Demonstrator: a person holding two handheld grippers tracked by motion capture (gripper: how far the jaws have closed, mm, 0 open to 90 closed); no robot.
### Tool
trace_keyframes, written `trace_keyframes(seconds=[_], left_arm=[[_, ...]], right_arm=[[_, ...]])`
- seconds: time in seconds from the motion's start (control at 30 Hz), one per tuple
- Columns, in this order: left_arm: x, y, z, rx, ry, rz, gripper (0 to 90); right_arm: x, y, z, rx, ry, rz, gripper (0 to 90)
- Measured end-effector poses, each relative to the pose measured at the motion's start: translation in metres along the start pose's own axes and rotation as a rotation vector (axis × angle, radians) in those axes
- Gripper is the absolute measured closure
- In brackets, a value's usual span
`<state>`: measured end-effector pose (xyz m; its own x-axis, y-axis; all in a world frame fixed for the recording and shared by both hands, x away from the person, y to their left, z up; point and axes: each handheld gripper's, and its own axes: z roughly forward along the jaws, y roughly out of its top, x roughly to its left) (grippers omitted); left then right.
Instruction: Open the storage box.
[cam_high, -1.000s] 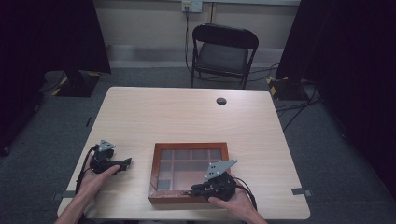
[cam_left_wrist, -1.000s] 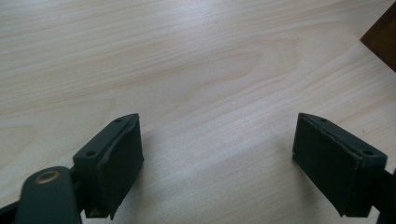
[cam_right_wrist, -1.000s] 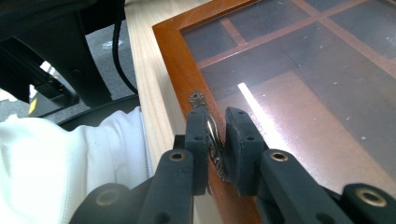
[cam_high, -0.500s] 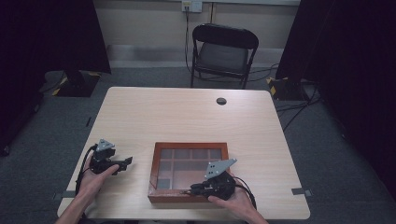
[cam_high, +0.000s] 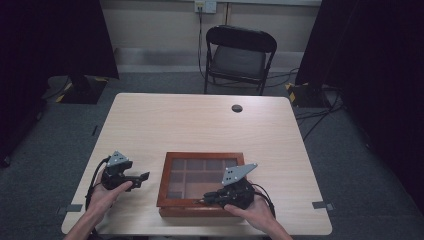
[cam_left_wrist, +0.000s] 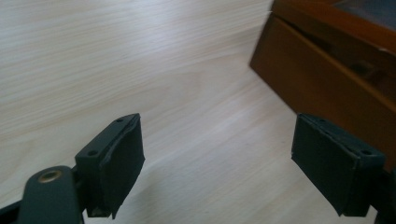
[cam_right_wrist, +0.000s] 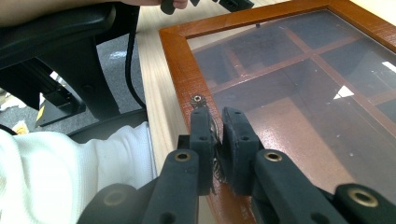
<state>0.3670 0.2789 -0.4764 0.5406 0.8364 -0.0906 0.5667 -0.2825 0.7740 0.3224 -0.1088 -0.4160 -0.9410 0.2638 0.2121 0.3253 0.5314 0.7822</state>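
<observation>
A brown wooden box (cam_high: 200, 156) with a glass lid over several compartments lies near the table's front edge. My right gripper (cam_high: 206, 199) is at the box's front rim, shut on a small metal latch (cam_right_wrist: 215, 133) on the lid's frame (cam_right_wrist: 180, 60); a little metal stud (cam_right_wrist: 197, 99) shows just beyond the fingertips. My left gripper (cam_high: 145, 177) hovers low over the tabletop to the left of the box, open with nothing between its pads (cam_left_wrist: 116, 163). The box's side wall (cam_left_wrist: 327, 79) stands just past the left gripper's right jaw.
The light wooden table (cam_high: 200, 125) has a black round grommet (cam_high: 237, 108) at the back. A black folding chair (cam_high: 240, 50) stands behind it. Cables lie on the floor at the right. A white sleeve (cam_right_wrist: 70, 177) and a black chair base (cam_right_wrist: 60, 60) sit below the table's front edge.
The left gripper has edged slightly right, toward the box. The right gripper stays at the box's front rim.
</observation>
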Motion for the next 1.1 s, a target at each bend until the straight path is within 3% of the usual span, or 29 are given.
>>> trace_keyframes(seconds=[0.07, 0.27, 0.3, 0.33, 0.4, 0.67, 0.83, 1.1], left_arm=[[-0.007, 0.001, 0.000, -0.002, -0.030, 0.033, 16.3], [-0.020, 0.005, 0.001, -0.023, -0.079, 0.080, 16.3], [-0.020, 0.005, 0.001, -0.023, -0.079, 0.080, 16.3], [-0.023, 0.005, 0.002, -0.024, -0.123, 0.048, 16.3], [-0.027, 0.005, 0.002, -0.021, -0.143, 0.041, 16.3], [-0.039, 0.007, 0.001, -0.053, -0.177, 0.112, 16.1], [-0.041, 0.007, 0.000, -0.062, -0.186, 0.112, 18.1], [-0.042, 0.009, -0.003, -0.071, -0.185, 0.145, 22.6]], right_arm=[[0.000, 0.000, 0.000, -0.002, 0.002, 0.000, 83.2], [0.000, 0.006, -0.003, 0.001, 0.002, -0.001, 83.3], [0.000, 0.006, -0.003, 0.001, 0.002, -0.001, 83.3], [0.000, 0.008, -0.005, 0.004, 0.000, -0.008, 83.4], [0.000, 0.010, -0.006, 0.005, -0.001, -0.008, 83.4], [0.000, 0.017, -0.009, 0.011, -0.003, -0.015, 83.5], [0.000, 0.015, -0.008, 0.005, -0.005, -0.007, 83.4], [0.000, 0.016, -0.009, 0.005, -0.002, -0.002, 83.4]])
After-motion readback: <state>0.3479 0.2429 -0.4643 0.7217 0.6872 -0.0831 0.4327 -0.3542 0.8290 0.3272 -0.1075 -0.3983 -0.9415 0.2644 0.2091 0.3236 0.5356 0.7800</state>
